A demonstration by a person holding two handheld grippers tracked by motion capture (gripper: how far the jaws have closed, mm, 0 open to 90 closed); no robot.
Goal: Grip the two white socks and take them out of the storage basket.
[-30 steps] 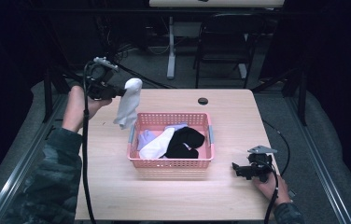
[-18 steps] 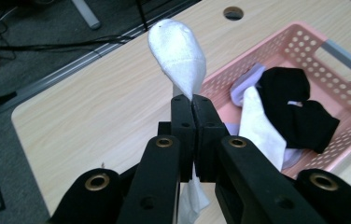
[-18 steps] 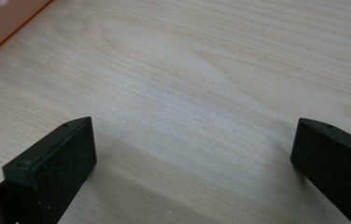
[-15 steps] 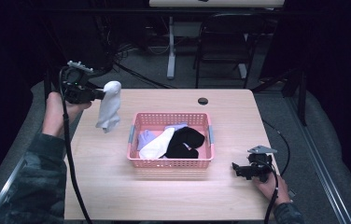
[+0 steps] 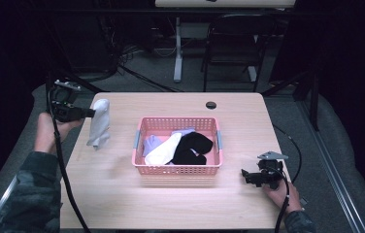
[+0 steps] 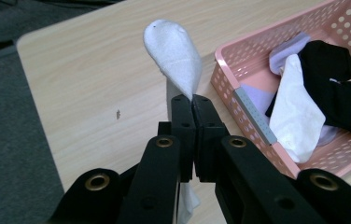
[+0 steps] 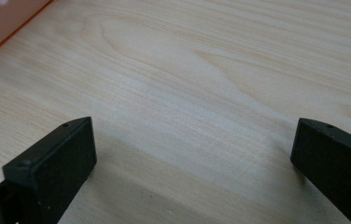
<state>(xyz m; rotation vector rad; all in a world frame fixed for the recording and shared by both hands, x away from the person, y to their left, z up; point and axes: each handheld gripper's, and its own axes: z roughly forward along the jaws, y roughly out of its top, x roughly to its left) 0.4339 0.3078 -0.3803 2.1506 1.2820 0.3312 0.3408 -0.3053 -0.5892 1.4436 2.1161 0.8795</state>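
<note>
pale wooden table (image 5: 171,204), dark room, grey floor (image 5: 146,68)

White sock (image 5: 98,123) in left tool (image 6: 192,105): plain, tiny dark speck near toe. Both tools black; left one with brass-coloured rivets. Basket (image 5: 176,170) pink, perforated with round holes, grey-blue handles. Inside: black sock (image 5: 190,147), white sock (image 5: 162,150), lavender cloth (image 5: 151,143). Counter (image 5: 171,204) light wood grain, one black round cap (image 5: 211,105). Sleeve (image 5: 25,194) camouflage green.

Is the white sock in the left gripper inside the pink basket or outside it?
Outside. The white sock hangs from the shut left gripper over the table, left of the pink basket, apart from it.
</note>
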